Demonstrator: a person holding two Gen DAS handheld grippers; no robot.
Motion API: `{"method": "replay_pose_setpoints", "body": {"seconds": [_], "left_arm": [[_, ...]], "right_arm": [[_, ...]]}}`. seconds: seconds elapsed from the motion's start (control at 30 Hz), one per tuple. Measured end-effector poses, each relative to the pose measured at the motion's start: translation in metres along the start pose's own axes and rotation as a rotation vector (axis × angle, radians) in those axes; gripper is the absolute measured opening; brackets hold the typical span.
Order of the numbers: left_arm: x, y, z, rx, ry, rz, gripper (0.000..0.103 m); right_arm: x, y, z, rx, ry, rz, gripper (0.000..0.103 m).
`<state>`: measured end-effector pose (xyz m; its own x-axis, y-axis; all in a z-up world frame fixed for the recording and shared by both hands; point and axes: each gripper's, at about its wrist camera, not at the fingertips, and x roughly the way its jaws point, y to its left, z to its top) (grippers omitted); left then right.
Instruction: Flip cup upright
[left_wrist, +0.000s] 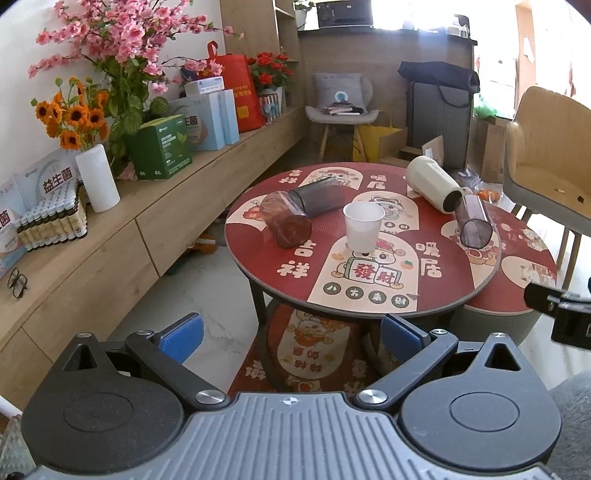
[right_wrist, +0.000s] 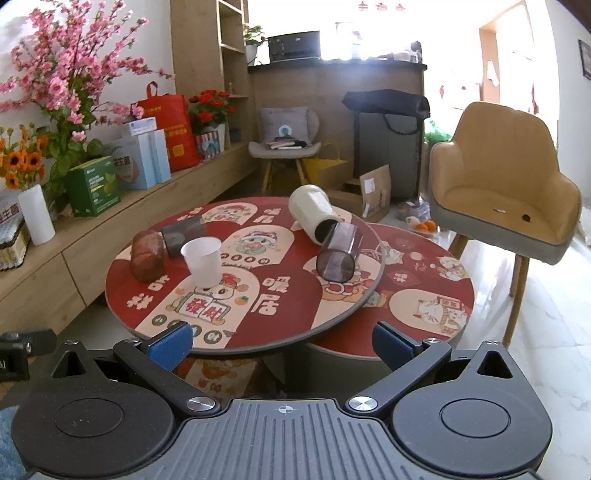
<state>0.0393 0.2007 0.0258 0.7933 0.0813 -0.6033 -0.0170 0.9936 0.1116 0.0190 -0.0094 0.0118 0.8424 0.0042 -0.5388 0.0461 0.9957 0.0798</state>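
On the round red table (left_wrist: 436, 295) (right_wrist: 288, 332) several cups lie on their sides: a brown tumbler (left_wrist: 284, 221) (right_wrist: 147, 258), a dark grey tumbler (left_wrist: 321, 195) (right_wrist: 183, 232), a cream cup (left_wrist: 434, 182) (right_wrist: 312, 210) and a smoky tumbler (left_wrist: 472, 221) (right_wrist: 338, 254). A white plastic cup (left_wrist: 362, 226) (right_wrist: 202, 260) stands upright, mouth up, in the middle. My left gripper (left_wrist: 291, 334) is open and empty, short of the table's near edge. My right gripper (right_wrist: 282, 341) is open and empty over the near edge.
A lower round red table (right_wrist: 436, 295) sits under the right side. A tan armchair (right_wrist: 506, 192) stands at the right. A long wooden bench (left_wrist: 110, 236) with flowers, a white vase (left_wrist: 96, 177) and boxes runs along the left wall. The right gripper's body (left_wrist: 561, 310) shows at the right edge.
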Motion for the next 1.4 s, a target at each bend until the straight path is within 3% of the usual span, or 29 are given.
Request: {"method": "replay_pose_setpoints", "body": {"seconds": [1.4], "left_arm": [[-0.001, 0.005, -0.003, -0.031, 0.010, -0.001, 0.103]], "right_arm": [[0.009, 0.000, -0.006, 0.005, 0.022, -0.024, 0.103]]}}
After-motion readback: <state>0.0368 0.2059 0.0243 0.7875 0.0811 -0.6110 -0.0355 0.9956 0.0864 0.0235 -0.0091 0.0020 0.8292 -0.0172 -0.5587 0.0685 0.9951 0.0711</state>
